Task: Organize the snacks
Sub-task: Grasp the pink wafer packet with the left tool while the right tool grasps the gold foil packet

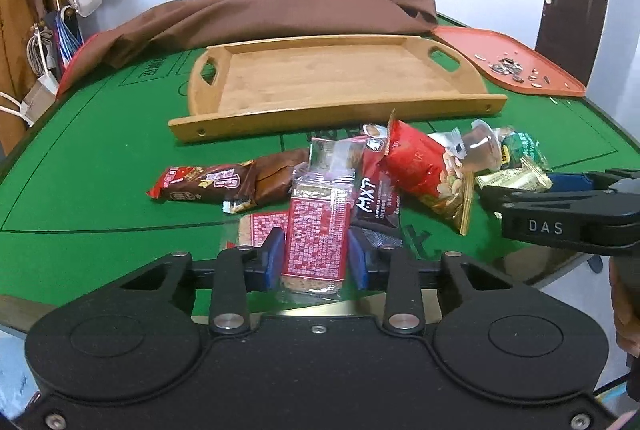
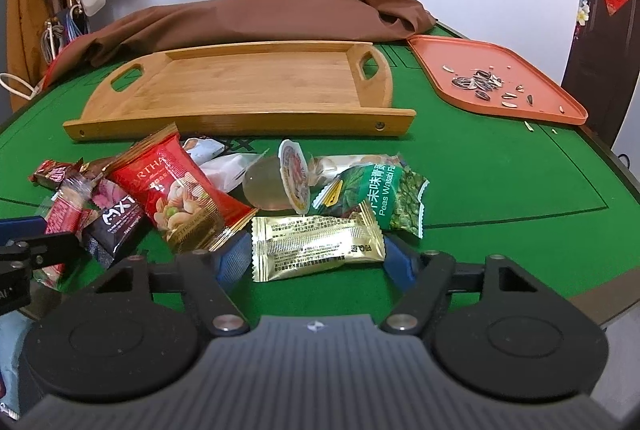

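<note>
A pile of snack packets lies on the green table in front of an empty wooden tray (image 1: 328,78), which also shows in the right wrist view (image 2: 248,86). My left gripper (image 1: 316,256) is shut on a red-patterned clear-wrapped bar (image 1: 316,234). My right gripper (image 2: 316,256) has its blue pads on both ends of a gold packet (image 2: 316,244). Around them lie a red nut bag (image 2: 176,186), a green wasabi peas bag (image 2: 380,196), a clear jelly cup (image 2: 280,186), a dark MXT packet (image 1: 378,200) and a brown chocolate bar (image 1: 200,184).
An orange tray (image 2: 520,66) with sunflower seed shells sits at the back right. A brown cloth (image 1: 260,14) lies bunched behind the wooden tray. Bags and a hat hang at the far left. The table's edge runs close on the right.
</note>
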The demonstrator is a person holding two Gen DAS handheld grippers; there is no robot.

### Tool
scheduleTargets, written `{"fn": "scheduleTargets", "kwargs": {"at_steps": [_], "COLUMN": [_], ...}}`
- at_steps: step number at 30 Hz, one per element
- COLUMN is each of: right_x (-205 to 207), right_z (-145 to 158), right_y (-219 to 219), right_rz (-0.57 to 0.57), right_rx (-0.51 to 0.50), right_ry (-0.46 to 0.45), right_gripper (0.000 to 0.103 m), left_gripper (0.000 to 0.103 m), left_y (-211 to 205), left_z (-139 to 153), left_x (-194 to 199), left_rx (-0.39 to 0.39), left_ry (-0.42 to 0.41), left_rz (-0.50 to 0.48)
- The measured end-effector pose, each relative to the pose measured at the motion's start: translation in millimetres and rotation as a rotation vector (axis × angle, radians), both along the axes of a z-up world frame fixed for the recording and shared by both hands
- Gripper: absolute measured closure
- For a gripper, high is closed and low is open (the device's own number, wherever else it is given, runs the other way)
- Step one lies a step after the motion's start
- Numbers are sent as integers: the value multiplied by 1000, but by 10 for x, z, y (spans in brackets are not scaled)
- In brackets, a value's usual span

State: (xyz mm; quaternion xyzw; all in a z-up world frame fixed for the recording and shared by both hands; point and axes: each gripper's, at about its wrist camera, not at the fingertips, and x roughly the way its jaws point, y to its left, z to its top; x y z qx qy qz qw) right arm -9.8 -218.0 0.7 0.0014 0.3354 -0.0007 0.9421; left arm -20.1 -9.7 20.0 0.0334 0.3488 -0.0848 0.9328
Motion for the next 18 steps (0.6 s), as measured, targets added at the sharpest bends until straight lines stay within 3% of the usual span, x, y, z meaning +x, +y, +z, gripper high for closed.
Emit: {"fn": "scheduleTargets", "kwargs": {"at_steps": [6, 10, 13, 18], "right_x": [-5, 23, 23, 8], "right_z": [45, 26, 5, -26], "right_y": [-9, -21, 2, 75], "right_rz": [2, 6, 17, 35], "right_rx": [-2, 7, 1, -25], "right_ry": [-8, 2, 0, -14], "right_gripper": [38, 39, 30, 27], "left_gripper": [70, 68, 71, 72], "left_y": [14, -16, -22, 2], "left_z": [-72, -95, -86, -56], "left_x": [90, 107, 113, 124], "left_rx": [-13, -2, 4, -21], "left_ry": [10, -9, -7, 9], "left_rz": [21, 24, 27, 28]}}
